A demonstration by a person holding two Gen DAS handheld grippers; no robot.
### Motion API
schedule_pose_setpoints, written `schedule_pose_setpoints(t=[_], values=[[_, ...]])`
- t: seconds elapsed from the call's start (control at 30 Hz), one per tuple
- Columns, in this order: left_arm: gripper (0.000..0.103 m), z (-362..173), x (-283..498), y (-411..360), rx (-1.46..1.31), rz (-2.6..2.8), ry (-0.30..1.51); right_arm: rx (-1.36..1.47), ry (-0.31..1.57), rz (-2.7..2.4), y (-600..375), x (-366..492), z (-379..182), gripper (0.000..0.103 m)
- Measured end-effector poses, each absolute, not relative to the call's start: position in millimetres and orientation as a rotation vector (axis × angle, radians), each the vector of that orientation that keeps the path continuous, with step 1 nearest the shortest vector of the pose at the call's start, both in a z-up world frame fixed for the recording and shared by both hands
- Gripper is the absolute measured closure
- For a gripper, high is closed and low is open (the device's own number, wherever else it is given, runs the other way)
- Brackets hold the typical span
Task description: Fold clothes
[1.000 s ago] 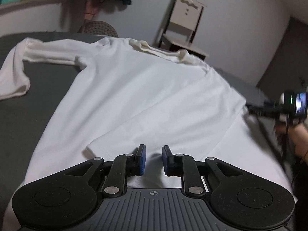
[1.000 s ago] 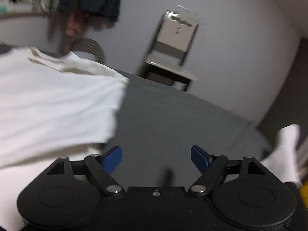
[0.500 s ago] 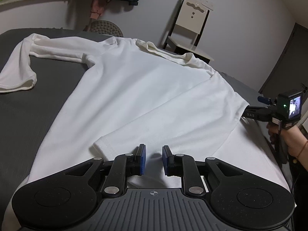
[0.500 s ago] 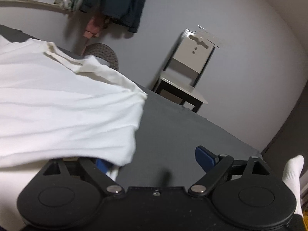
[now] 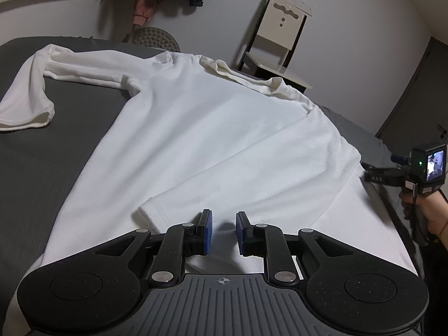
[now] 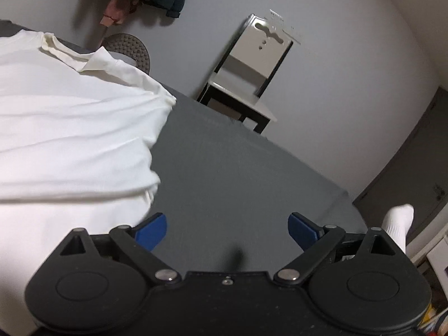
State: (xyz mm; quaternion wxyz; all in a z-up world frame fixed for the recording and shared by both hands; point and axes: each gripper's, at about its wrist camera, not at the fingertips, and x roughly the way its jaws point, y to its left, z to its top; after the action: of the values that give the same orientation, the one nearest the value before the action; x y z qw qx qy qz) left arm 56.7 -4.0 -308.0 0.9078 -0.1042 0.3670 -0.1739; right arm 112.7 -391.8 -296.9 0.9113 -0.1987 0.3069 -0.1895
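Now left tool (image 5: 223,231) narrowly parted over shirt (image 5: 212,128), right tool (image 6: 227,231) wide, empty

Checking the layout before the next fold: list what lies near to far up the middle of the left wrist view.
Left gripper → folded-in sleeve cuff → white shirt body → shirt collar → chair against the wall.

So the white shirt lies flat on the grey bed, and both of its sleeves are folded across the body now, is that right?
Not quite. Only one sleeve is folded across the body of the white shirt. The other sleeve lies out on the grey bed, bent at the elbow. The left wrist view shows it.
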Motion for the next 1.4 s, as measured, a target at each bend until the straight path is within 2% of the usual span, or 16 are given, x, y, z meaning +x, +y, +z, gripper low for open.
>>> schedule_pose_setpoints(t=[0.2,0.23,0.3,0.33,0.4,0.5,0.57,0.93,1.03,1.1,1.2,1.4], values=[[0.084,-301,48,-24,-0.022,-0.364,0.719,-0.125,0.560,-0.272,-407,115,-274,0.011],[0.084,-300,47,-28,0.014,-0.363,0.711,-0.074,0.551,-0.239,-410,119,-272,0.013],[0.084,-299,45,-32,0.050,-0.362,0.704,0.029,0.531,-0.172,-414,127,-267,0.028],[0.084,-299,44,-34,0.066,-0.362,0.701,0.080,0.520,-0.139,-416,132,-265,0.031],[0.084,-298,43,-35,0.082,-0.360,0.699,0.071,0.555,-0.119,-416,150,-274,0.041],[0.084,-298,43,-35,0.071,-0.359,0.705,0.072,0.568,-0.094,-418,167,-274,0.050],[0.084,-297,43,-35,0.068,-0.358,0.712,0.078,0.565,-0.079,-420,175,-270,0.047],[0.083,-293,48,-41,0.100,-0.343,0.756,0.106,0.546,0.003,-434,219,-249,0.049],[0.083,-293,50,-42,0.112,-0.342,0.762,-0.056,0.622,0.206,-387,263,-240,0.060],[0.083,-292,50,-42,0.105,-0.340,0.766,-0.176,0.724,0.286,-358,292,-247,0.073],[0.083,-292,51,-42,0.101,-0.342,0.771,-0.261,0.859,0.303,-333,338,-263,0.076],[0.083,-291,51,-43,0.123,-0.359,0.774,-0.090,0.779,-0.053,-356,384,-258,0.075]])
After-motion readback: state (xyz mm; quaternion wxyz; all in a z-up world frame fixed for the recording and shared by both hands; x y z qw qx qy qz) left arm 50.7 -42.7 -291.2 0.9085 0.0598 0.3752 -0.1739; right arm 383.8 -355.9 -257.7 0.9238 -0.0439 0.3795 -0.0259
